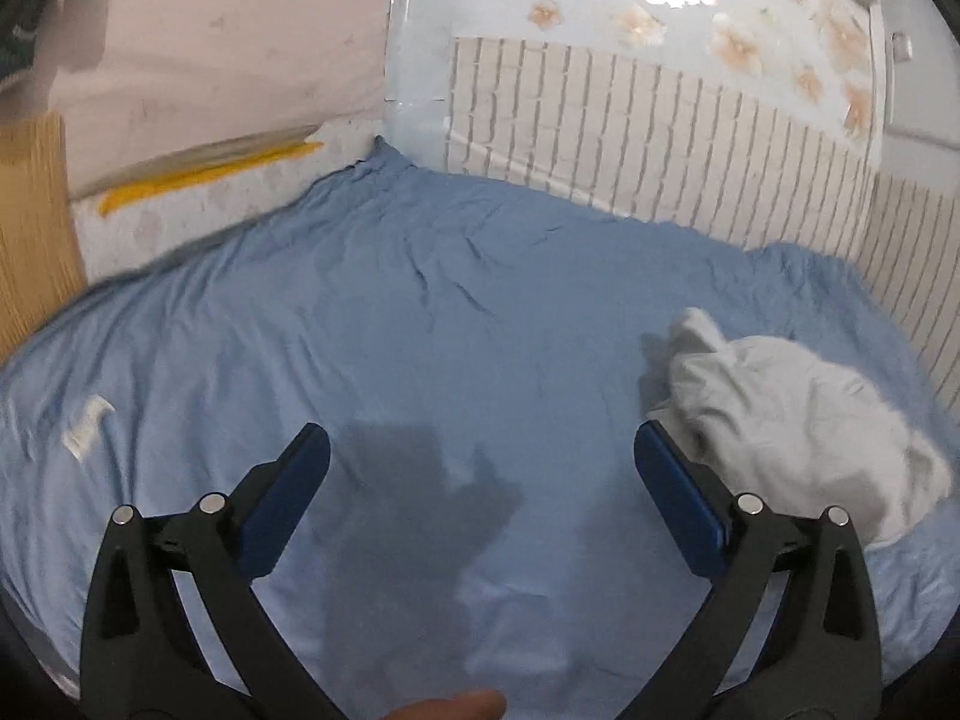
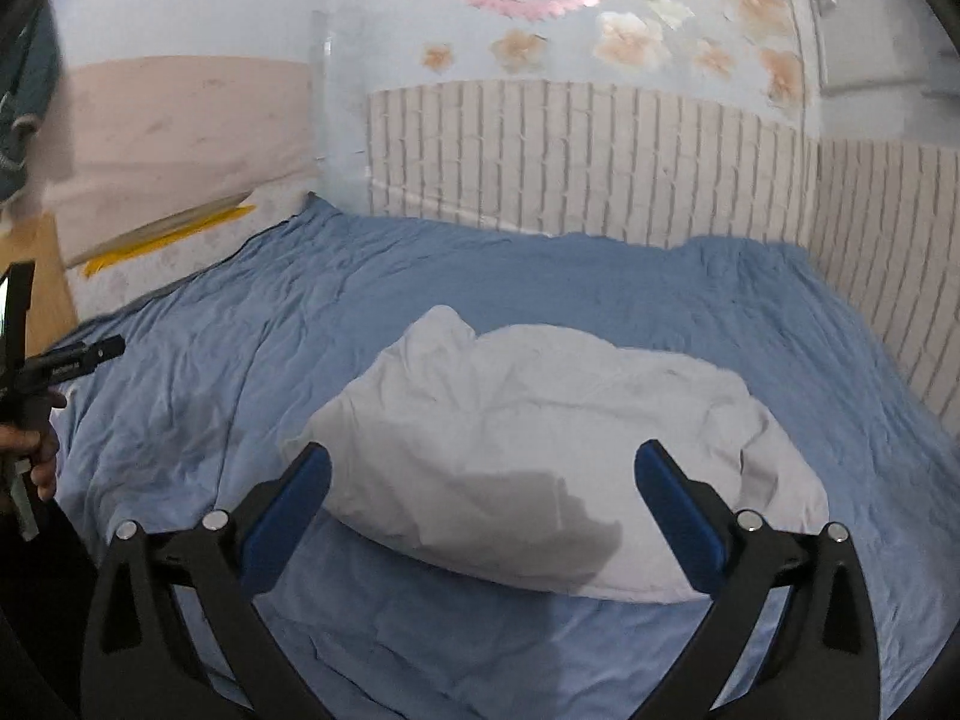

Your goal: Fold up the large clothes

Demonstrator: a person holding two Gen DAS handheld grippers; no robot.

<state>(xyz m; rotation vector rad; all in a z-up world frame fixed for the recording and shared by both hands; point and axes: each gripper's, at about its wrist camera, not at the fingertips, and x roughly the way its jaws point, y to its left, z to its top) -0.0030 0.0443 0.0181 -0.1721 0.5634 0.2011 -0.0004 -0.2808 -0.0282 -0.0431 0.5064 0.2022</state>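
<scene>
A pale grey garment lies bundled in a soft heap on a blue bedsheet, and both the left gripper and right gripper hover above the sheet with jaws spread wide, holding nothing. The step seems to be between grasps; next, the jaws likely need to find an edge of the heap. Beside the garment the sheet is bare; a white brick-patterned wall panel stands well behind it.
</scene>
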